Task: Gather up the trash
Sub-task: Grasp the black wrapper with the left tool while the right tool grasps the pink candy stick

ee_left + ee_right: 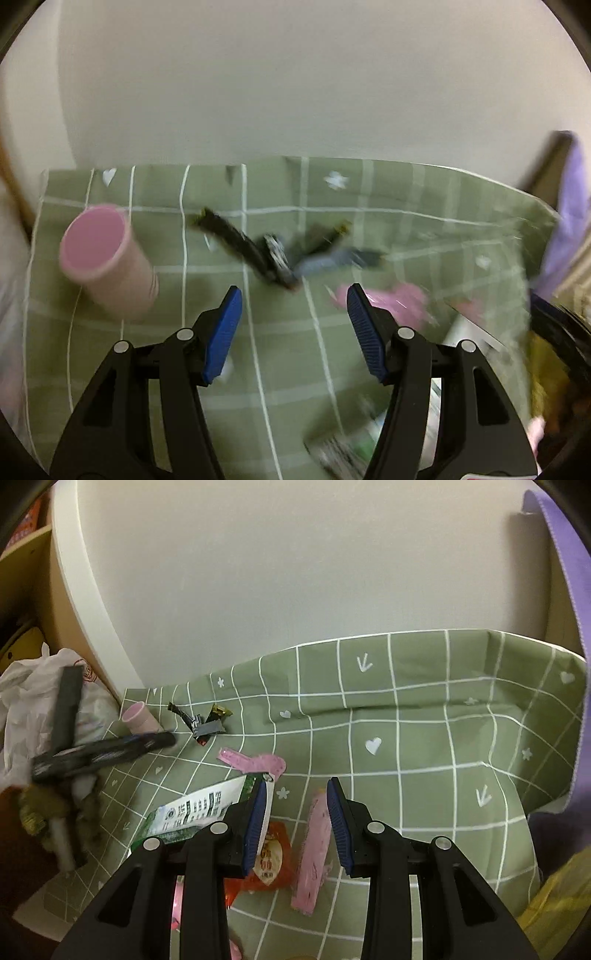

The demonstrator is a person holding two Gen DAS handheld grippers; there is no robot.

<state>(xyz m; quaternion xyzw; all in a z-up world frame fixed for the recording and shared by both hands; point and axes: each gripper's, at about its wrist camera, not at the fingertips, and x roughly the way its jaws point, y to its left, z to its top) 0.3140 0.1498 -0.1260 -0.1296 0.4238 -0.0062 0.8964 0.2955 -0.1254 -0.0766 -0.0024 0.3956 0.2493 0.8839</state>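
Note:
Trash lies on a green checked cloth (424,738). My right gripper (298,784) is open above a long pink wrapper (314,849), with a red packet (271,864) and a white-and-green wrapper (192,812) under its left finger. Further back are a pink torn wrapper (255,762), small dark wrappers (201,723) and a pink cup (138,716). In the blurred left wrist view, my left gripper (293,295) is open and empty, just short of the dark wrappers (277,254). The pink cup (99,251) is to its left and a pink wrapper (399,302) to its right.
A white plastic bag (29,701) sits off the cloth's left edge, with a blurred dark shape, apparently my left gripper, crossing in front of it. A pale wall backs the table. Purple fabric (565,572) hangs at the right. A wooden shelf (26,554) stands at far left.

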